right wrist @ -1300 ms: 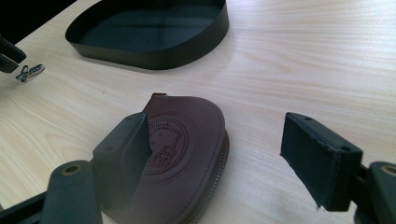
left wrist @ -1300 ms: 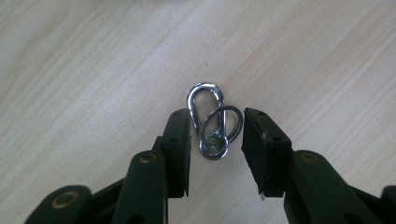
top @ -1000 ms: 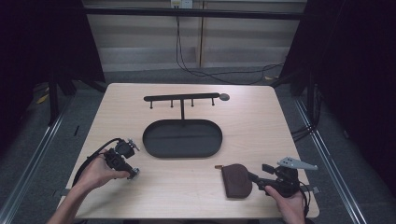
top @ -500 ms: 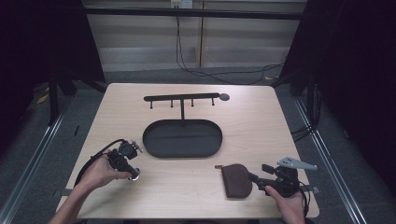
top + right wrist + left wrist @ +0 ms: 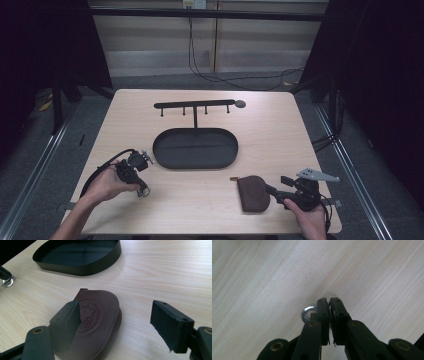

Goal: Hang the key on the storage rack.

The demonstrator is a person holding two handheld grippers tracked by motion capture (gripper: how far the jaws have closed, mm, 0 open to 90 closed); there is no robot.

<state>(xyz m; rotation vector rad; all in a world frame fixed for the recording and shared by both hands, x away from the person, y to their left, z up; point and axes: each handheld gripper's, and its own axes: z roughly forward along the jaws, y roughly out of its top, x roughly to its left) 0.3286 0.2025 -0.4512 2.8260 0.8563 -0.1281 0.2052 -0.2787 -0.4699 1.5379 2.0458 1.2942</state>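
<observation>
At lower left, the left tool has just clenched on a small silver metal ring; at lower right, the right tool sits released beside a brown leather zip pouch.

the pouch lies on the table before the tray, the rack behind.

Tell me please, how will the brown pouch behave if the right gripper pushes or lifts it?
The brown pouch looks like soft leather lying flat, so it would probably slide on the smooth table rather than roll or tip. Lifted by one edge, it may sag slightly. Its zipper edge seems to offer the open right gripper some grip.
</observation>
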